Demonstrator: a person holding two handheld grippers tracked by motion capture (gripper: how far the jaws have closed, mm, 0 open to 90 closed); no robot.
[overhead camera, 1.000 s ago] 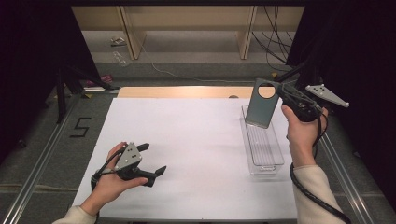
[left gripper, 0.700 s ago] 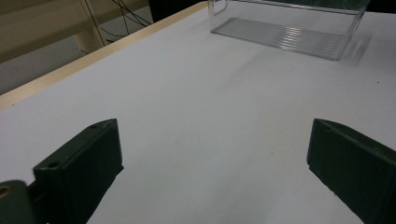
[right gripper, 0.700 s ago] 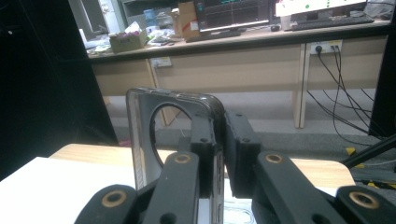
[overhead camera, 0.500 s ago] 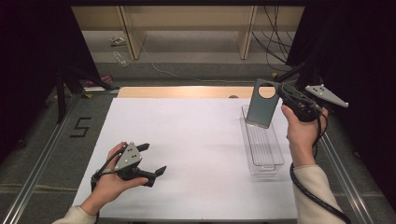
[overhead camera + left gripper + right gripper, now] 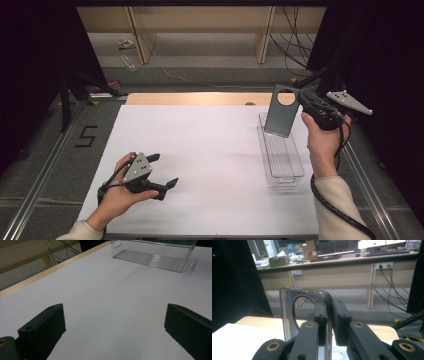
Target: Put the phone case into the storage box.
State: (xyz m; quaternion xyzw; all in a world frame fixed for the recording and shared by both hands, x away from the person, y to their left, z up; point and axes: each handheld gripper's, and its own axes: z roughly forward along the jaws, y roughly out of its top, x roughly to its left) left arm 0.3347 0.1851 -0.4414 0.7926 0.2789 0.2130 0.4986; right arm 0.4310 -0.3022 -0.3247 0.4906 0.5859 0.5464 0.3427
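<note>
The phone case (image 5: pixel 281 111) is a grey, semi-clear shell with a large round camera cutout near its top end. It stands upright in the air, long axis running up and down, the cutout end uppermost and the plain lower end hanging just over the far end of the clear plastic tray (image 5: pixel 295 170). In the high view its broad face turns toward the left side of the table; whether its bottom edge touches the tray cannot be told from here. In the right gripper view the case (image 5: pixel 297 312) shows edge-on beside the jaws, its rounded top corner and the cutout rising above them.

The right gripper (image 5: pixel 306 102) holds the case by its right-hand edge, near the upper part, with both jaws pressed together on the thin wall (one pad inside the shell, one outside). The case therefore sits to the left of that gripper and slightly below the grey three-cornered plate, while the person's right hand (image 5: pixel 322 137) grips the handle underneath.

The left gripper (image 5: pixel 164 171) rests low over the white table (image 5: pixel 210 150) at the near left, well apart from the case and tray, held in the left hand (image 5: pixel 120 192). Its jaws stand wide apart with nothing between them; the left gripper view shows bare white surface in the gap and the tray (image 5: pixel 152 257) farther off.
</note>
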